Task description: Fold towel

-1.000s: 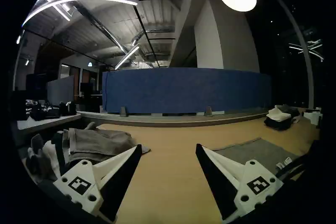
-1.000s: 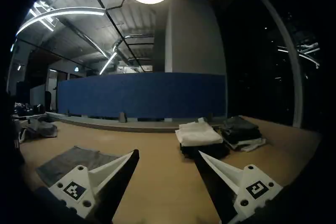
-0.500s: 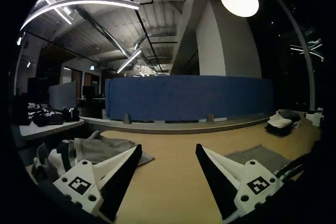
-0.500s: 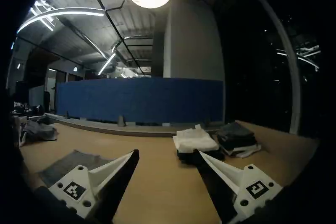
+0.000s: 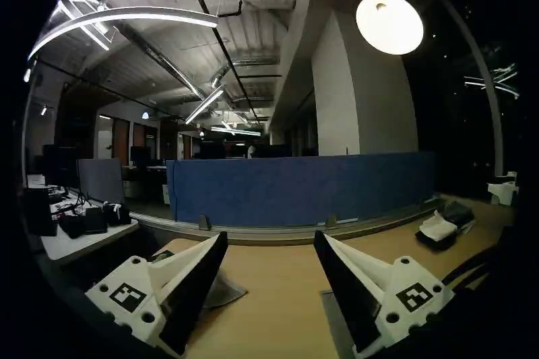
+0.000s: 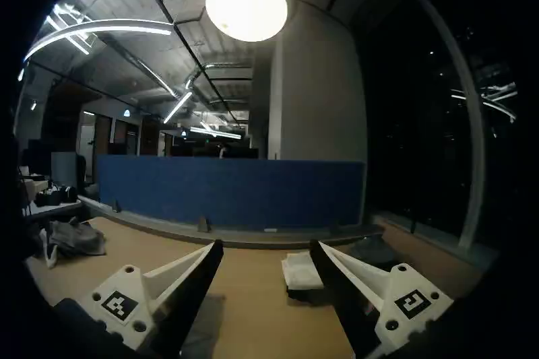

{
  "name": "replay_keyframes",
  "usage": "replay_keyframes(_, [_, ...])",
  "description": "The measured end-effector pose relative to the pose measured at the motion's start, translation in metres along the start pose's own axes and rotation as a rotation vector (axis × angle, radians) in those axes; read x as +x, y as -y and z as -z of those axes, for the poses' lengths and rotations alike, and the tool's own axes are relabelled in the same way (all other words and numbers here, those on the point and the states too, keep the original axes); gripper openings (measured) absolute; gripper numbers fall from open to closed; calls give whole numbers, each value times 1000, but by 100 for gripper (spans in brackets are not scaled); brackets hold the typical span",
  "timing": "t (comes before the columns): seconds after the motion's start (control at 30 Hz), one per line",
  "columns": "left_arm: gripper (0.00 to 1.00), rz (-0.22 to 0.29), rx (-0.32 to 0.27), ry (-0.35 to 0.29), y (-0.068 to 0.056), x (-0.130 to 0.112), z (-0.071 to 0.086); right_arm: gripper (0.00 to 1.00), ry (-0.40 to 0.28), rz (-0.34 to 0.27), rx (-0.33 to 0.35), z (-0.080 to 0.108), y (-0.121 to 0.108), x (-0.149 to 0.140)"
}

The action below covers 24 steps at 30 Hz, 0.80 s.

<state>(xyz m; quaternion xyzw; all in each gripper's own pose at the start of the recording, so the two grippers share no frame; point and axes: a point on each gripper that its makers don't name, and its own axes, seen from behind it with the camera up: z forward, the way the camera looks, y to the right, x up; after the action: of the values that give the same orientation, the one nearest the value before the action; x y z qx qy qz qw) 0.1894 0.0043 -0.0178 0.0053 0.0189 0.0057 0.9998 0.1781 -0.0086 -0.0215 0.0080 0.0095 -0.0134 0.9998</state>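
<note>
Both cameras have tipped upward since a second ago: the divider (image 5: 296,187) sits lower in my picture and more ceiling shows. The towel (image 5: 333,322), a broad grey sheet on the table (image 5: 283,291) earlier, is now a thin strip at the bottom of the left gripper view, lying flat just beside the inner edge of the right-hand finger. In the right gripper view the towel (image 6: 200,322) has likewise shrunk to a dim grey patch low down, next to the left-hand finger.

The left gripper (image 5: 269,234) is spread wide with nothing between its fingers, and the right gripper (image 6: 266,244) is released too, both above the bare wood and clear of the towel.

In the left gripper view, the heap that sat in plain sight earlier has slipped behind the left-hand finger, leaving a grey corner (image 5: 228,289). The right gripper view gives me that heap (image 6: 77,238) whole, well off to the left. It also brings the folded stack (image 6: 301,271) close, just past the right fingertip, whereas the left gripper view has the stack (image 5: 441,227) small and far to the right. The left gripper view adds a cluttered side desk (image 5: 74,241). A round lamp (image 6: 246,7) glows overhead.
</note>
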Motion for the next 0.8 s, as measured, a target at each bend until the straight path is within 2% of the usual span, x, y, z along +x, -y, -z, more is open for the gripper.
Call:
replay_keyframes(0.07, [95,14,-1,1,1,14,1,100,-5,-13,1,1,0,16])
replay_keyframes(0.17, [95,28,1,16,1,22,0,100,-5,-24,7,1,-2,28])
replay_keyframes(0.27, [95,34,-18,43,-5,24,2,100,2,-26,11,2,-4,31])
replay_keyframes(0.47, [95,-10,-113,109,-33,15,6,100,52,-9,59,5,5,27])
replay_keyframes(0.57, [95,-36,-172,152,-47,8,11,100,100,12,121,8,18,21])
replay_keyframes(0.8, [95,-93,-355,283,-84,-17,27,100,259,62,313,20,59,-1])
